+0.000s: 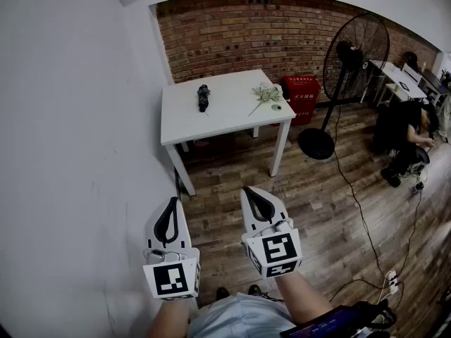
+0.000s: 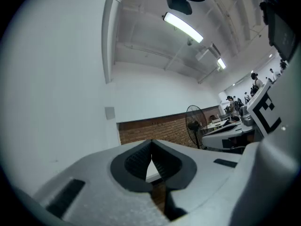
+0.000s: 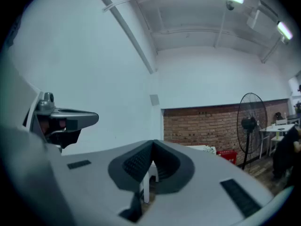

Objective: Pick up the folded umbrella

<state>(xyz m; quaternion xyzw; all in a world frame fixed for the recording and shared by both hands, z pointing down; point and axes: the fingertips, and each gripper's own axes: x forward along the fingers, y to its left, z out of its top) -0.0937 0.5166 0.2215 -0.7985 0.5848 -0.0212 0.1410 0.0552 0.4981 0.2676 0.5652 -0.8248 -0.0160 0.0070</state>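
Head view: a black folded fabric umbrella [image 1: 204, 97] is seen toward the far left corner of the smooth white square table [image 1: 232, 118] — well apart from both claws.

Left gripper view: the white plastic left gripper [image 2: 151, 144] is closed on nothing, its ribbed dark pads meeting.

Right gripper view: the matching right gripper [image 3: 153, 144] is closed too — nothing held.

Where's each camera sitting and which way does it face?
Head view: head-mounted, looking down-forward at the white table with the black folded umbrella; forearms, left gripper, right gripper show.
Left gripper view: on the left gripper, facing the red brick wall; its closed fingers show.
Right gripper view: on the right gripper, facing likewise; closed fingers show.
All share the black pedestal fan.
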